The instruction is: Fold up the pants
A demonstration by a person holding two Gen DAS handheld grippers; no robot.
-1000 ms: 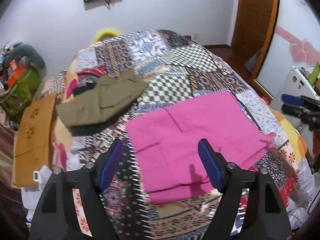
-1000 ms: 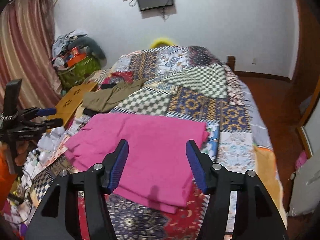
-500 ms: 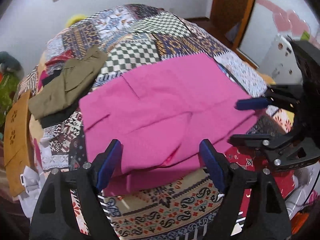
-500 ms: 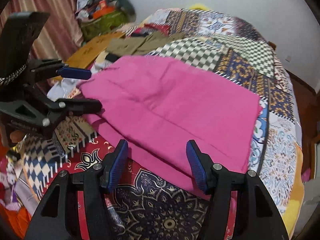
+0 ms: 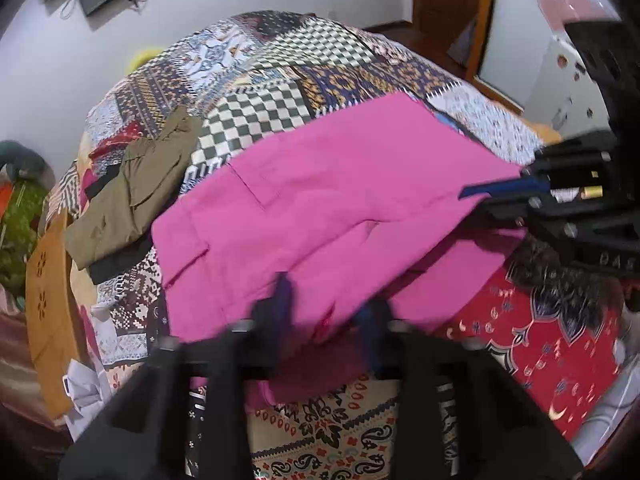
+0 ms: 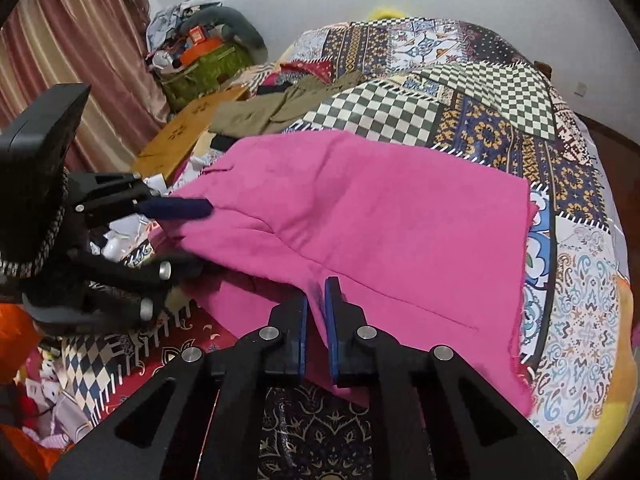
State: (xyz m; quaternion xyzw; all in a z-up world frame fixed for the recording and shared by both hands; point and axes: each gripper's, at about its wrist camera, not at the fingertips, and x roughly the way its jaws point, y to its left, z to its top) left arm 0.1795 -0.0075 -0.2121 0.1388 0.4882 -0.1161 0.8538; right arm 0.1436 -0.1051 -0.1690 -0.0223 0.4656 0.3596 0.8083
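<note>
The right tongs [image 6: 316,312] have just been closing and now pinch the near hem of the pink pants [image 6: 360,216]; the left tongs [image 5: 324,312], blurred, have also been closing with pink cloth between them, though whether they truly bite I cannot tell. If either holds only the top layer, the lift could peel the layers apart and skew the fold. The pants lie on the patchwork bed [image 6: 500,136], their long axis running side to side across both views. Beyond them lie folded olive trousers [image 5: 132,196].
</note>
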